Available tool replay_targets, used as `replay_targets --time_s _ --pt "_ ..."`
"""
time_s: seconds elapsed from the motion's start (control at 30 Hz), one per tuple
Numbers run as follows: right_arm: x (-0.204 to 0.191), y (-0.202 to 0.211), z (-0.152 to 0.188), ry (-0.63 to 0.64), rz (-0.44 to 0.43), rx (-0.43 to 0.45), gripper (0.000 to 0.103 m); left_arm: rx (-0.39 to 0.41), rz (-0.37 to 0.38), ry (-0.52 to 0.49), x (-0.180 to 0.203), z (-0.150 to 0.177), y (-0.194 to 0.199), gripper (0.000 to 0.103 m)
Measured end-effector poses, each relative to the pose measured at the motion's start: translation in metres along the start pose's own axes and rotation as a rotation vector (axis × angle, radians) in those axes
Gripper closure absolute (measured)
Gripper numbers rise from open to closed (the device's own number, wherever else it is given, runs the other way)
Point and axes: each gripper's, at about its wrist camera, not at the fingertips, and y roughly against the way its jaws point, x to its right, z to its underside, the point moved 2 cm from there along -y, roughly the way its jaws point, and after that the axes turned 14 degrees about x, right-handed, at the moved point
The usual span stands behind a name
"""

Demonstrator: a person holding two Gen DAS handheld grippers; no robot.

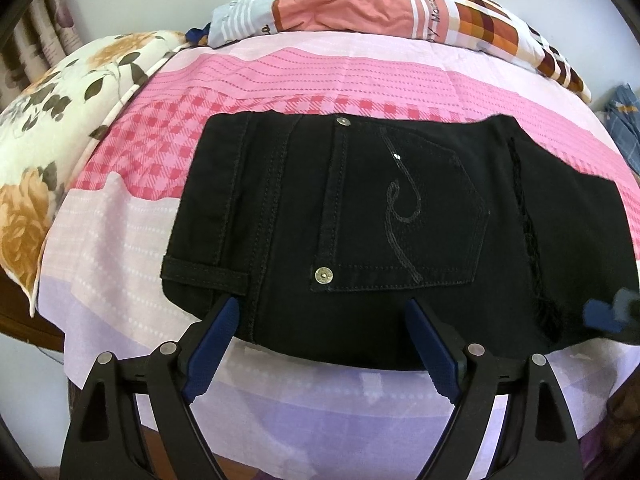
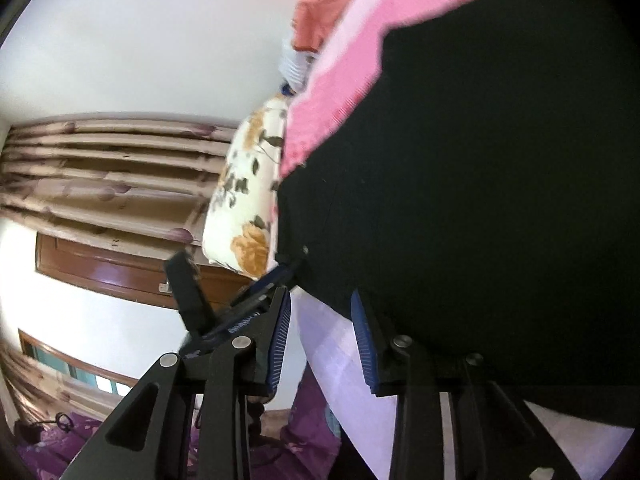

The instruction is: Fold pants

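Both wrist views closely share the pants (image 1: 380, 220).

Black denim pants (image 1: 360, 220) lie folded flat, a compact rectangle with the embroidered back pocket (image 1: 408, 216) and two metal rivets facing up. The near edge lies between the left gripper (image 1: 322, 308) fingertips, just ahead.

The pants (image 1: 400, 220) are black, with a swirl stitched on the pocket and silver rivets. The bedsheet (image 1: 280, 76) under them runs in bands of pink, pink-and-red check, pale pink and lilac. At the left edge of the frame a pillow (image 1: 48, 128) is cream with orange flowers and dark leaves. At the top, a quilt (image 1: 380, 8) shows salmon, white stripes and brown-orange squares. Each claw (image 1: 322, 308) (image 2: 320, 300) has black arms and blue ribbed pads (image 1: 208, 356).
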Motion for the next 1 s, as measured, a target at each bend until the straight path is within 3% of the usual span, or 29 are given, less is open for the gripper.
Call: replay_targets --time_s 0.27,0.57,0.67,0.73,0.9,1.0 --pt "-0.005 0.004 -0.052 0.054 0.091 0.106 0.067 0.015 0.031 0.117 -0.021 -0.005 0.003 0.017" --pt "0.011 -0.038 -0.085 0.057 0.201 0.119 0.067 0.016 0.005 0.078 -0.020 -0.007 0.003 0.017" --pt "0.032 -0.047 -0.092 0.000 0.300 0.125 0.066 0.020 -0.016 0.060 -0.020 -0.006 0.003 0.017" --pt "0.042 -0.045 -0.090 -0.075 0.250 0.138 0.068 0.022 -0.028 0.051 -0.021 -0.006 0.003 0.017" --pt "0.028 -0.022 -0.082 -0.059 0.184 0.197 0.065 0.033 -0.047 0.056 -0.026 -0.008 0.004 0.017" --pt "0.014 -0.014 -0.069 0.022 0.228 0.191 0.058 0.027 -0.051 0.069 -0.029 -0.008 0.002 0.017"
